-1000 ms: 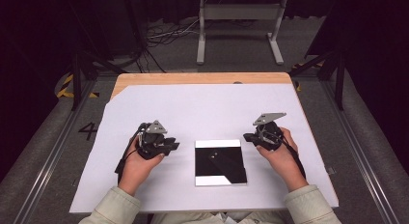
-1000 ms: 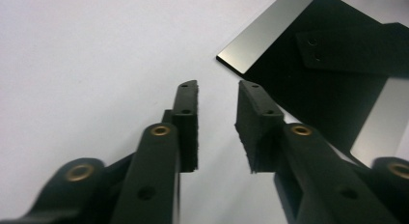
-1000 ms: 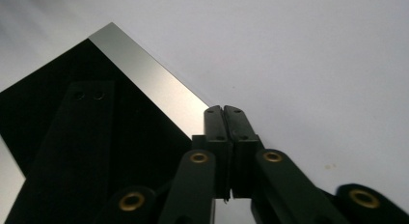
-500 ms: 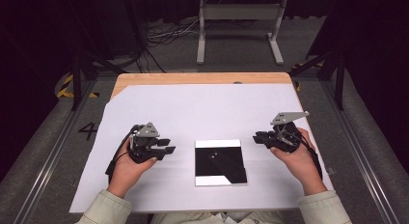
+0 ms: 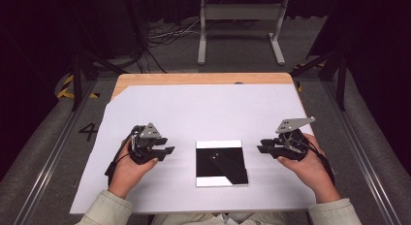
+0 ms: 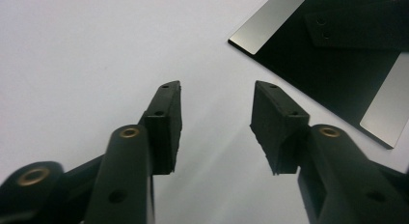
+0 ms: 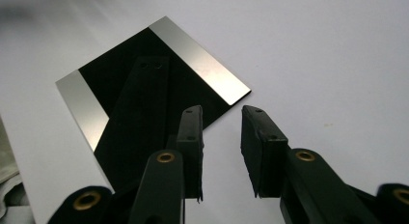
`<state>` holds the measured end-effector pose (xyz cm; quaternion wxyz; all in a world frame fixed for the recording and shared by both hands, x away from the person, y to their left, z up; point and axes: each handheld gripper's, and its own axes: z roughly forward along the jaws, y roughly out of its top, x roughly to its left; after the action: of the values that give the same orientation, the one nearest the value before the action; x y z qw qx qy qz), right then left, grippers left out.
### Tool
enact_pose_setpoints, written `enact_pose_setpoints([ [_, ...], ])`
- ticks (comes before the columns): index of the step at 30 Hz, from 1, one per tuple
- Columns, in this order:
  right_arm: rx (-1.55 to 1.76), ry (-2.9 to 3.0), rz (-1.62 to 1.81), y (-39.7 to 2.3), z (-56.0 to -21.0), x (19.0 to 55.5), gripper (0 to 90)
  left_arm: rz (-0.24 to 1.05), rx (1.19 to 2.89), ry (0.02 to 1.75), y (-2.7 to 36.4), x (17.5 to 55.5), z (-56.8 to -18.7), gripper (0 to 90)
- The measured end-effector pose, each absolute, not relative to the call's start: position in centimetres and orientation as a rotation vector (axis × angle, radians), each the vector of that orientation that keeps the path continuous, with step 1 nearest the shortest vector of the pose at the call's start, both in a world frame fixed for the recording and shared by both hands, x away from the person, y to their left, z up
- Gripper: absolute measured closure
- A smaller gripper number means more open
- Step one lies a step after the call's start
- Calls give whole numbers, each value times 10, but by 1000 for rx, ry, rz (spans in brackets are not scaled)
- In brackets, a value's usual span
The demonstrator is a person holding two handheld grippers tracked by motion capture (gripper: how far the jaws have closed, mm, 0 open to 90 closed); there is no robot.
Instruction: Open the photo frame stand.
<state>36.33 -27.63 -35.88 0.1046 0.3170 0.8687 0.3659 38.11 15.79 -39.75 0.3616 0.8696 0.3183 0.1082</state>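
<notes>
- Both of your hands have drawn outward since the earlier frames: the right gripper (image 5: 261, 148) has slid away from the square mirror plate (image 5: 221, 163), and the left gripper (image 5: 167, 150) has swung to point at the plate's left edge.
- Your jaws on both sides have just been opening; each pair now stands apart with nothing between the pads, as the left gripper view and right gripper view show.
- The mirror plate (image 7: 149, 84) lies flat on the white sheet (image 5: 203, 113), near your edge of the table (image 5: 194, 78), between the two grippers and touching neither.
- In the left gripper view the plate (image 6: 337, 55) sits ahead and to the right of the fingertips (image 6: 169, 89); in the right gripper view it sits ahead and left, its near edge just beyond the left fingertip (image 7: 193, 113).
- You look to be at the approach stage, lining up both sides for a pick-up.
- Next, bring a pad down to a plate edge; it is thin and flat, so you will likely need to tip or slide it to get under.
</notes>
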Motion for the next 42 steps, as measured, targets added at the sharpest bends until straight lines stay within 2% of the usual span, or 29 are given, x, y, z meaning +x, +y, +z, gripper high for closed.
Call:
enact_pose_setpoints([
  [4, 930, 2582, 1072, -276, -360, 359, 703, 258, 2212, 824, 159, 382, -398, 513],
  [7, 920, 2600, 1059, -274, -360, 354, 706, 317, 2199, 799, 160, 382, -397, 498],
  [11, 908, 2620, 1044, -274, -361, 349, 710, 312, 2199, 797, 160, 382, -397, 495],
  [16, 899, 2643, 1029, -271, -364, 346, 712, 276, 2189, 778, 160, 381, -396, 531],
  [24, 880, 2687, 986, -265, -372, 339, 707, 197, 2185, 785, 161, 380, -396, 534],
  [42, 867, 2805, 844, -250, -393, 330, 719, 206, 2199, 786, 159, 380, -398, 541],
])
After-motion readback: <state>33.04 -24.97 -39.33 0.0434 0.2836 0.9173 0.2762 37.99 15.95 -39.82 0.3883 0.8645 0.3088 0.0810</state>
